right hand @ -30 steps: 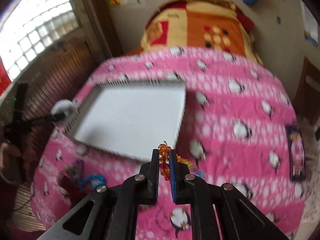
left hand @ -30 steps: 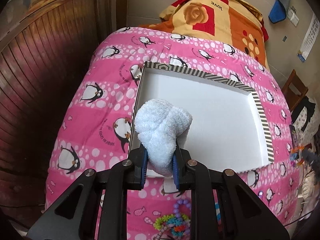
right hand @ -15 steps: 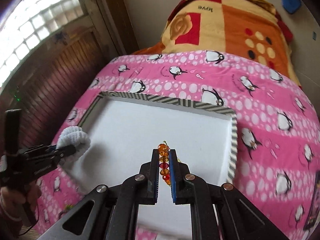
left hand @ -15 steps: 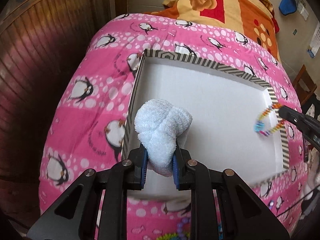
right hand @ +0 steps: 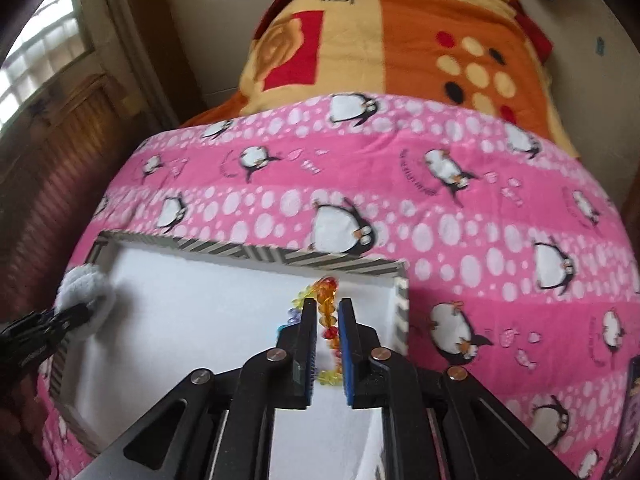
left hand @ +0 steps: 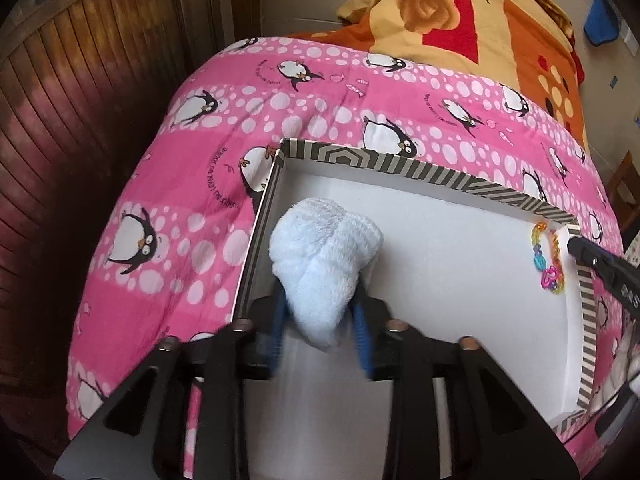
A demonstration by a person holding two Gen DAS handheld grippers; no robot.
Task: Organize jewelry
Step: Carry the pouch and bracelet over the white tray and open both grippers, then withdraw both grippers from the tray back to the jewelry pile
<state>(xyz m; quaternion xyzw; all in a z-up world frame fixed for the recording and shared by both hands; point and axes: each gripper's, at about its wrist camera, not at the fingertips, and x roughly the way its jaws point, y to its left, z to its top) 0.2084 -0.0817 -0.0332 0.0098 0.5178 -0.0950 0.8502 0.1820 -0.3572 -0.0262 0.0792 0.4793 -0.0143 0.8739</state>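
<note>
Fingers: left gripper (left hand: 320, 328) and right gripper (right hand: 329, 340) both just opening, releasing.
Cloth (left hand: 324, 264): fluffy bundle resting inside tray (left hand: 400, 166), blurring below.
Bracelet (right hand: 327, 312): faceted beads lying in tray's far-right corner, partly hiding.

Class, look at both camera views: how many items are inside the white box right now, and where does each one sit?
2. The fluffy white scrunchie sits at the box's left wall, between the left gripper's just-opened jaws. The beaded bracelet lies at its right wall, between the right gripper's opening jaws. The grippers may hide more.

"love", upside down, on the orange blanket (right hand: 420, 40)
</note>
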